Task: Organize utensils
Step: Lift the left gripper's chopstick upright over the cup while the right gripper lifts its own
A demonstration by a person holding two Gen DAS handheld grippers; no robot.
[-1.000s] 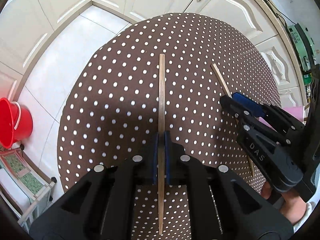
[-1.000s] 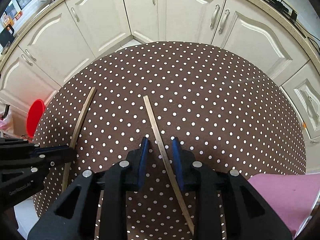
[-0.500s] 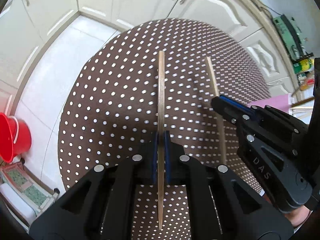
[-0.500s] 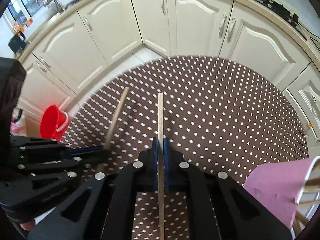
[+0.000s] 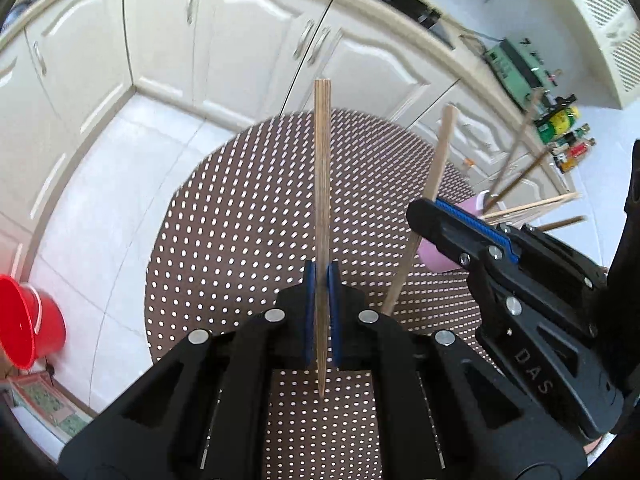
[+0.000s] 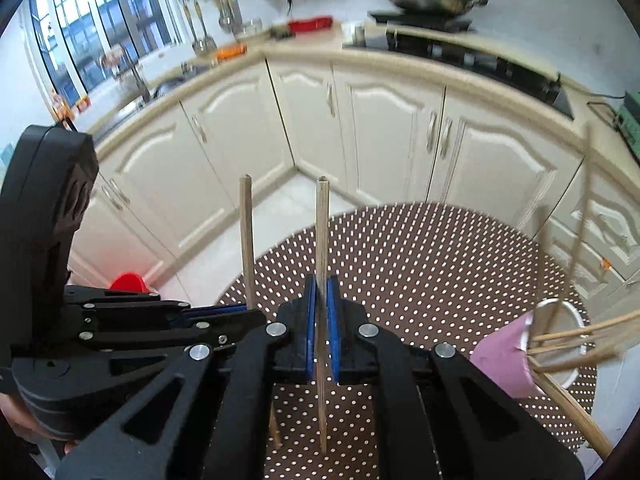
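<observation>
My left gripper (image 5: 321, 280) is shut on a wooden chopstick (image 5: 321, 184) and holds it in the air above the round table (image 5: 240, 240). My right gripper (image 6: 321, 292) is shut on a second chopstick (image 6: 321, 232), also lifted. Each gripper shows in the other view: the right gripper (image 5: 424, 212) with its chopstick (image 5: 436, 168), the left gripper (image 6: 244, 314) with its chopstick (image 6: 247, 240). A pink cup (image 6: 508, 360) holding several chopsticks (image 6: 572, 336) stands on the table to the right; it also shows in the left wrist view (image 5: 436, 256).
The table has a brown cloth with white dots (image 6: 420, 248). White kitchen cabinets (image 6: 380, 132) stand beyond it across a tiled floor (image 5: 120, 168). A red bucket (image 5: 24, 320) sits on the floor at the left.
Both grippers have risen and tilted up with their chopsticks, off the table. The right gripper shut on its chopstick a second ago. The pink cup has come into view.
</observation>
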